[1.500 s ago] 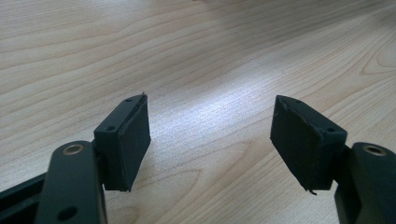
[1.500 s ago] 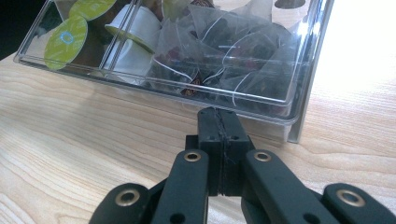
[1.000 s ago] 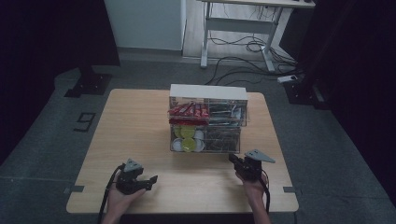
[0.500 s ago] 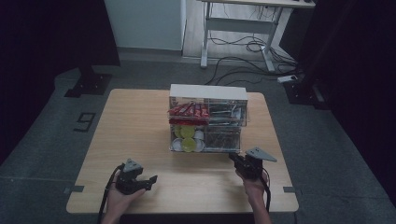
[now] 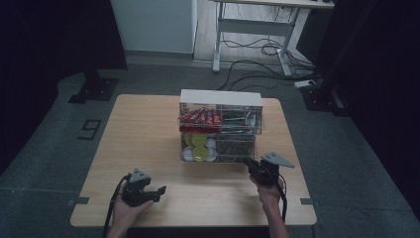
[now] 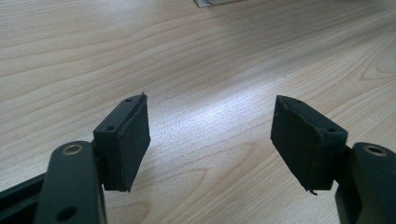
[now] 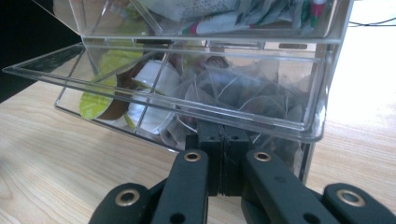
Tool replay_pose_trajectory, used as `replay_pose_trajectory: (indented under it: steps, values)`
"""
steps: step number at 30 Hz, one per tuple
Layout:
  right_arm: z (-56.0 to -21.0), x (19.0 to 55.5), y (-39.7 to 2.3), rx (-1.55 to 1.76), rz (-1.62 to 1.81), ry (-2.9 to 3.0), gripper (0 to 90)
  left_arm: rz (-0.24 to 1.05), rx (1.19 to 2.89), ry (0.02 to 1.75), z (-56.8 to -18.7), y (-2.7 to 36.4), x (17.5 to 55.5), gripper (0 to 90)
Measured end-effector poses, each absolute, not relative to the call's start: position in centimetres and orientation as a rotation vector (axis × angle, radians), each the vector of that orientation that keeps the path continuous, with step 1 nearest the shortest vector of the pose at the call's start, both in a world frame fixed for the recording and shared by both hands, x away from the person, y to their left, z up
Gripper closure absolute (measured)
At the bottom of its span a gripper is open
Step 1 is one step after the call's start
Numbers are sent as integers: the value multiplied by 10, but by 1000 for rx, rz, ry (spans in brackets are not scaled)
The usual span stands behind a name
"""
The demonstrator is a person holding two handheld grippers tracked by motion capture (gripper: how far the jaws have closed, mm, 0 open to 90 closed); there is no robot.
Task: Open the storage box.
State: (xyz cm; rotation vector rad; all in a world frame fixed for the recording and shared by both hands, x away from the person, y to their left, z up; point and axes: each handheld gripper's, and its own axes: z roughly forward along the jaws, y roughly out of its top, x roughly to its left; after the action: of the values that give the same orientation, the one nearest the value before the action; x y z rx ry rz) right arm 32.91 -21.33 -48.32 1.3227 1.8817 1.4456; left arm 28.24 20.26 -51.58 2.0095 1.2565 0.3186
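Wooden counter in a dim room, left tongs parted over bare wood near the front edge, right tongs pressed together under the tilted lower drawer of a clear organizer at the counter's middle, capsules and tea bags inside, desk beyond.

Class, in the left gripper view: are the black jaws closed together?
No: the left gripper has its jaws apart, with bare light wooden table between them.

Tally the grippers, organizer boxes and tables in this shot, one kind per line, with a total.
Grippers: 2, the left gripper open, the right gripper shut at the organizer
Clear organizer box: 1
Wooden table: 1
Total: 4
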Motion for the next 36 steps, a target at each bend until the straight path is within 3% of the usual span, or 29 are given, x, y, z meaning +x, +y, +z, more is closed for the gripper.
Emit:
replay_pose_trajectory:
  steps: [36]
  values:
    - [-455, 356, -208, 1294, 1547, 1754, 890, 336, 1995, 1273, -515, 206, 283, 285]
